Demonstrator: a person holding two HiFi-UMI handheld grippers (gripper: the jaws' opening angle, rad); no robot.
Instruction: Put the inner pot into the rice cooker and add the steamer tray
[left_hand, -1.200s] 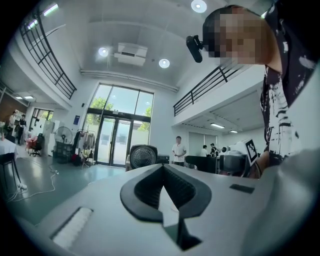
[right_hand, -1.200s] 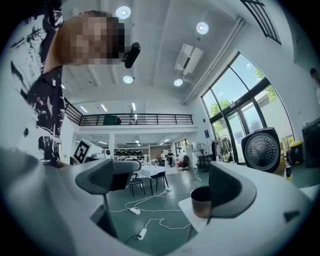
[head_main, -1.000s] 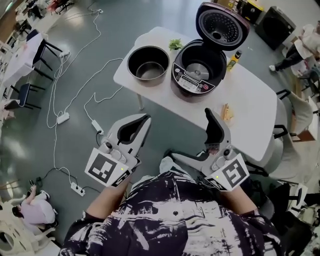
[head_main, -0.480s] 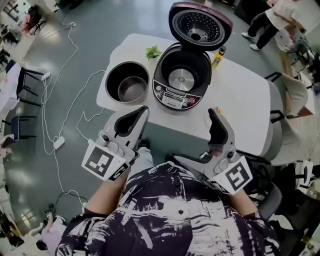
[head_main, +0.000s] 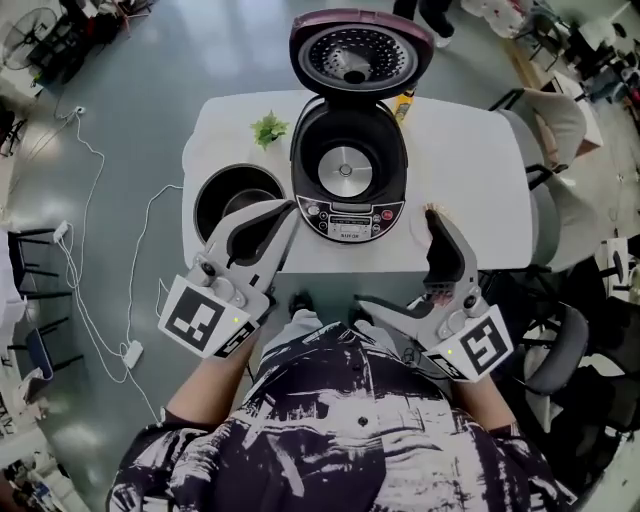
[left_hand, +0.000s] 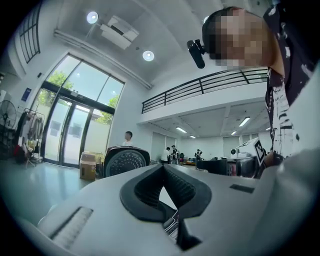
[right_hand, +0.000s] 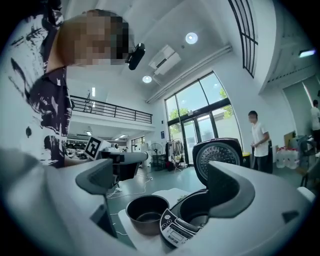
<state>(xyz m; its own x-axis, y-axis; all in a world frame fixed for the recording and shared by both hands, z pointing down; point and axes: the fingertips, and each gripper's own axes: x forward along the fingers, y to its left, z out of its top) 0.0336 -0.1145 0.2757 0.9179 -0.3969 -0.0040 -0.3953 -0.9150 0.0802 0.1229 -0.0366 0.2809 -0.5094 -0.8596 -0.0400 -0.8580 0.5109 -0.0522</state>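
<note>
Inner pot (head_main: 222, 195) at table (head_main: 470, 170) edge beside cooker (head_main: 345, 165); left jaws together, right jaws apart.

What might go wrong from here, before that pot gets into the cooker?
1. The inner pot stands close to the table's left edge; a clumsy nudge might push it off.
2. The left gripper's jaws are together; unless they open first, they would likely bump the pot's rim rather than grip it.
3. The rice cooker's lid stands raised behind it and might be knocked while lowering the pot.
</note>
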